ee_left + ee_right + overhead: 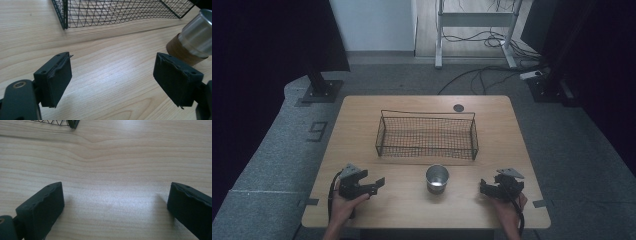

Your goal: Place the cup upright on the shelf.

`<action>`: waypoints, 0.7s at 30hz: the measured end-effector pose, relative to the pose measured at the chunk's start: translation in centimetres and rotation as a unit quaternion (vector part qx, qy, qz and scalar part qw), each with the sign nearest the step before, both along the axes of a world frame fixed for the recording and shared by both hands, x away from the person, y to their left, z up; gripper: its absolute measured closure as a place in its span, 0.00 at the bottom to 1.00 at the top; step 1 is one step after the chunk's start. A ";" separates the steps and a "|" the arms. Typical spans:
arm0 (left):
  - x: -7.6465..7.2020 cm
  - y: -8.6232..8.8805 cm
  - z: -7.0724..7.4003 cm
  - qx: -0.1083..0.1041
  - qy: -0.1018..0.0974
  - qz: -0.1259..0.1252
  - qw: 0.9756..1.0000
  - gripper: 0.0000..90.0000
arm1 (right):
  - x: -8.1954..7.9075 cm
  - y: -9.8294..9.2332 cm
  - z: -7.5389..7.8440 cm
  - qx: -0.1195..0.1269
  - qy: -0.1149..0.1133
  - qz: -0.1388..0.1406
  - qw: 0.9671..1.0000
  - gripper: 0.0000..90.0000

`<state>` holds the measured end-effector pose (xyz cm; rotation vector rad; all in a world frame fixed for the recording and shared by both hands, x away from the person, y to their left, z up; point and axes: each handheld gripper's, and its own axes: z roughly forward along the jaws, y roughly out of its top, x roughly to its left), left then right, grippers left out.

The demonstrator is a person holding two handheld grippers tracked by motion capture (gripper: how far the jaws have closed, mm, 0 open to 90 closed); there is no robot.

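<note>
- On the near half of the wooden table (362, 112), a metal cup (437, 178) stands upright, roughly midway between the two grippers and apart from both.
- Just beyond the cup, toward the far side, sits a black wire basket (427, 135), with a gap of bare wood between them.
- The left gripper (371, 186) is held near the table's near-left edge, its jaws pointing right toward the cup; in the left gripper view the jaws stand wide apart with nothing between them, and the cup (195, 40) lies beyond the right jaw, not touching it.
- The right gripper (486, 189) is held near the near-right edge, its jaws pointing left; in the right gripper view they are spread wide over bare wood, holding nothing.
</note>
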<state>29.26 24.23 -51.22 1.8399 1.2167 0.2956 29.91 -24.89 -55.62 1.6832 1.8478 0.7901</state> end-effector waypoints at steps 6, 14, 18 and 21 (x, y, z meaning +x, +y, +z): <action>0.1 0.0 -0.2 0.002 0.003 0.001 1.000 0.17 | -0.3 0.0 0.0 0.001 -0.005 0.008 1.000 0.04; -0.1 0.0 0.1 -0.001 -0.001 0.001 1.000 0.17 | -0.5 -0.1 0.0 0.001 -0.006 0.009 1.000 0.05; -0.1 0.1 0.2 -0.004 -0.003 0.001 1.000 0.17 | -0.5 -0.1 0.0 0.001 -0.006 0.009 1.000 0.06; -0.2 0.2 0.5 -0.008 -0.007 0.003 1.000 0.17 | -0.6 0.0 0.0 0.000 -0.007 0.008 1.000 0.06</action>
